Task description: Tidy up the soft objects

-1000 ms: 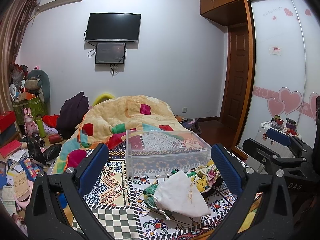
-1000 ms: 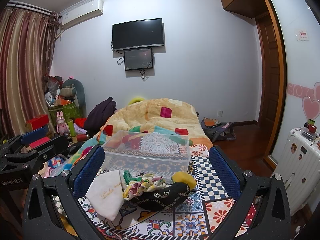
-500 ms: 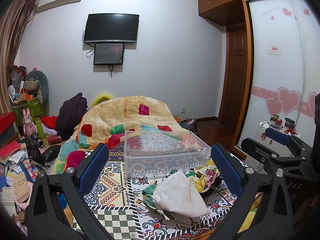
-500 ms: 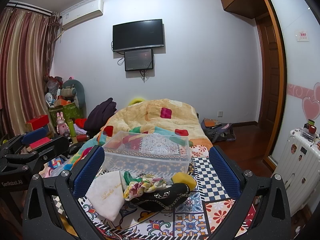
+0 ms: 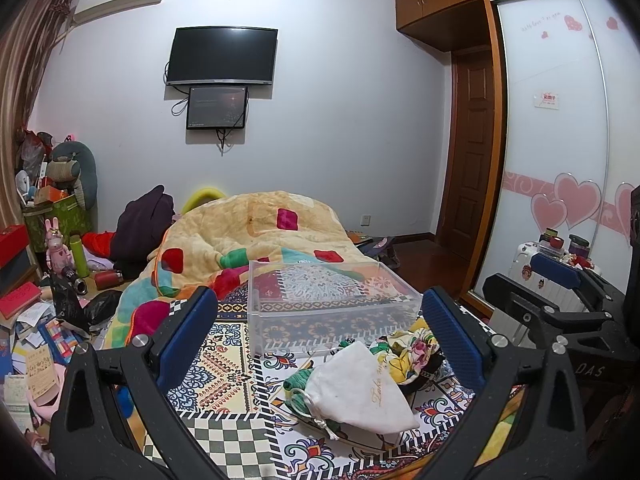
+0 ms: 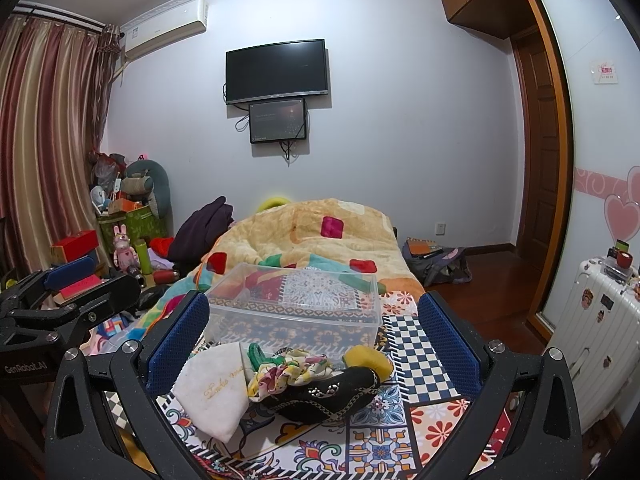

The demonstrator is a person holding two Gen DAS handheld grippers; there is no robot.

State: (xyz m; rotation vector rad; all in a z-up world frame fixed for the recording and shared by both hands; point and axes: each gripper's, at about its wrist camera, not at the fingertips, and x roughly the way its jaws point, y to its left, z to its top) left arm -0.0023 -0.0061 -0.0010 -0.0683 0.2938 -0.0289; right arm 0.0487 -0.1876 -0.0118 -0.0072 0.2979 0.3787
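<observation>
A pile of soft things lies on the patterned bedspread point(image 5: 224, 364): a white drawstring pouch point(image 5: 360, 390) point(image 6: 212, 390), a floral cloth point(image 5: 408, 354) point(image 6: 288, 370), a green item point(image 6: 258, 354), a yellow item point(image 6: 368, 360) and a black studded piece point(image 6: 332, 394). Behind it stands an empty clear plastic box point(image 5: 332, 308) point(image 6: 294, 308). My left gripper point(image 5: 320, 336) is open and empty, above the pile's left side. My right gripper point(image 6: 314, 336) is open and empty, framing the pile and the box. Each gripper shows in the other's view, the right one point(image 5: 556, 276) and the left one point(image 6: 64, 276).
A yellow quilt point(image 5: 256, 236) is heaped at the far end of the bed. Clutter with boxes, bottles and a pink rabbit toy point(image 5: 56, 244) fills the floor on the left. A white suitcase point(image 6: 596, 328) and the sliding wardrobe point(image 5: 560, 140) stand on the right.
Both views have shifted very slightly; the pile and the box have not moved. Both grippers stay open.
</observation>
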